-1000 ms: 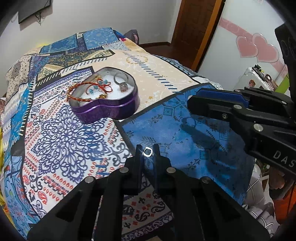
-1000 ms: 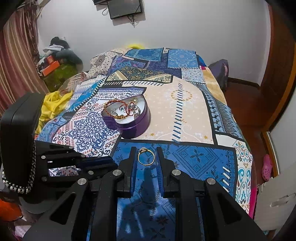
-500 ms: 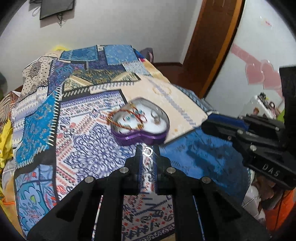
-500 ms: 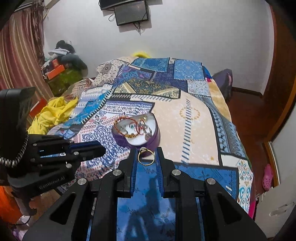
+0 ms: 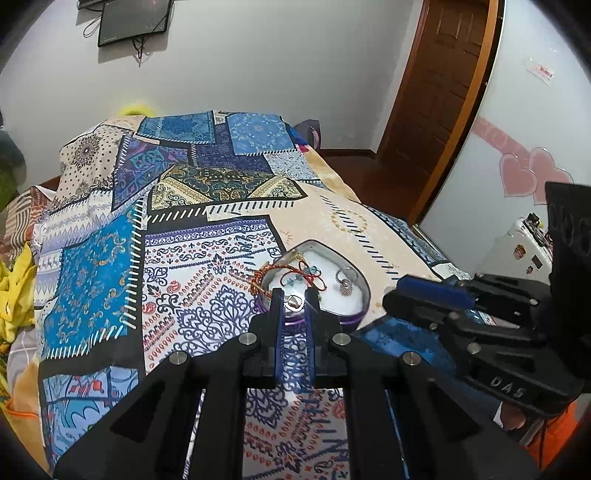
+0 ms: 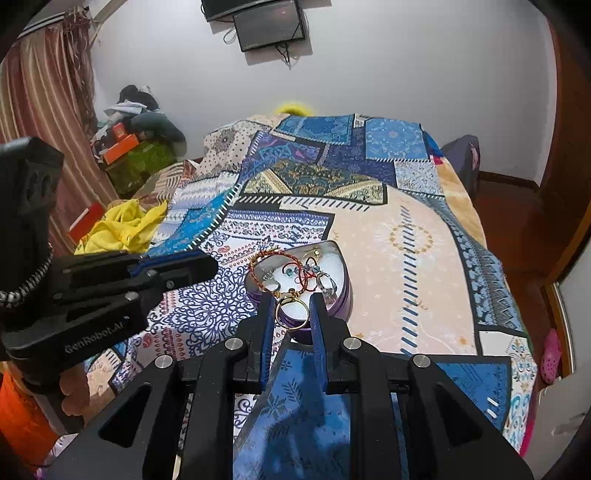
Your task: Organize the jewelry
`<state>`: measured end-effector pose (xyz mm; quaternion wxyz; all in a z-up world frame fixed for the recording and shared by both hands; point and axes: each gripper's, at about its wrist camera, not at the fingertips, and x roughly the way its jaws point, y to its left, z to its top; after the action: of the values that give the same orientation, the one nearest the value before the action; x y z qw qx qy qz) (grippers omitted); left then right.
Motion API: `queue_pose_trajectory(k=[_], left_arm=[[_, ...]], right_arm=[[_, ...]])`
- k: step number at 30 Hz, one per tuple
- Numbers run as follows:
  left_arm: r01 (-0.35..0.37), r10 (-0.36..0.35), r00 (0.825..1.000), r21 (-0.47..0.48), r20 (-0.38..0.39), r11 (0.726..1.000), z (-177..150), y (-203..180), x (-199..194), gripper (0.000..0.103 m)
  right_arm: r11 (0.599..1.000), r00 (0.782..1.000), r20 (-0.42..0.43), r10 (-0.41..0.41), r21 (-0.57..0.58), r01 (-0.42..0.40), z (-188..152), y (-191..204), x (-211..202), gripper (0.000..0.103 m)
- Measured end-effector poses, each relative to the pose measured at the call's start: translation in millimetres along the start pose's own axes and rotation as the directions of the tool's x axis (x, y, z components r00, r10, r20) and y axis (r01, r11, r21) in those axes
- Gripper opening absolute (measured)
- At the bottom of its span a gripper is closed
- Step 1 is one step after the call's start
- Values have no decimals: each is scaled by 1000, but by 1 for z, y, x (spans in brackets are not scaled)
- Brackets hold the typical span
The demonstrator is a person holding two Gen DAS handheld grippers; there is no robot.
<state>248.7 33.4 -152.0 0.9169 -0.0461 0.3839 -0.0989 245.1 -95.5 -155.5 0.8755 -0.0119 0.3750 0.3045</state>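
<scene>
A purple heart-shaped tin [image 5: 354,320] [image 6: 341,302] with a white lining sits on the patterned bedspread and holds a red-gold bracelet [image 5: 295,271] [image 6: 273,258], beaded pieces and a silver ring [image 5: 347,281]. My left gripper [image 5: 294,301] is shut on a small silver ring [image 5: 294,302], held at the tin's near rim. My right gripper [image 6: 291,308] is shut on a gold ring [image 6: 291,310], also held at the tin's near rim. Each gripper shows in the other's view, the right one [image 5: 424,291] and the left one [image 6: 177,266].
The patchwork bedspread [image 6: 399,240] covers the bed. Yellow cloth [image 6: 122,225] and boxes lie left of the bed. A wooden door [image 5: 436,92] stands at the right, a wall screen [image 6: 269,24] behind. A pink shoe [image 6: 550,356] lies on the floor.
Both grippers have risen and moved toward the tin, each still holding its ring. The tin now sits right behind both sets of fingertips.
</scene>
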Motion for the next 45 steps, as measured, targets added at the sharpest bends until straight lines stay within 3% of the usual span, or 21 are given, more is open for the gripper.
queue_pose_trajectory(k=[13, 27, 37, 45], left_arm=[[30, -30, 999, -15, -34, 999, 6, 12, 34, 8], [83, -84, 994, -17, -67, 996, 13, 13, 52, 8], [61, -62, 998, -20, -21, 998, 19, 12, 18, 12], [-28, 27, 993, 11, 117, 1000, 26, -5, -50, 22]], right_arm=[[1000, 997, -73, -11, -20, 9, 8, -4, 37, 17], [995, 994, -78, -75, -65, 70, 11, -4, 44, 18], [997, 995, -68, -67, -44, 64, 18, -5, 27, 18], [996, 991, 105, -80, -20, 82, 31, 6, -49, 18]])
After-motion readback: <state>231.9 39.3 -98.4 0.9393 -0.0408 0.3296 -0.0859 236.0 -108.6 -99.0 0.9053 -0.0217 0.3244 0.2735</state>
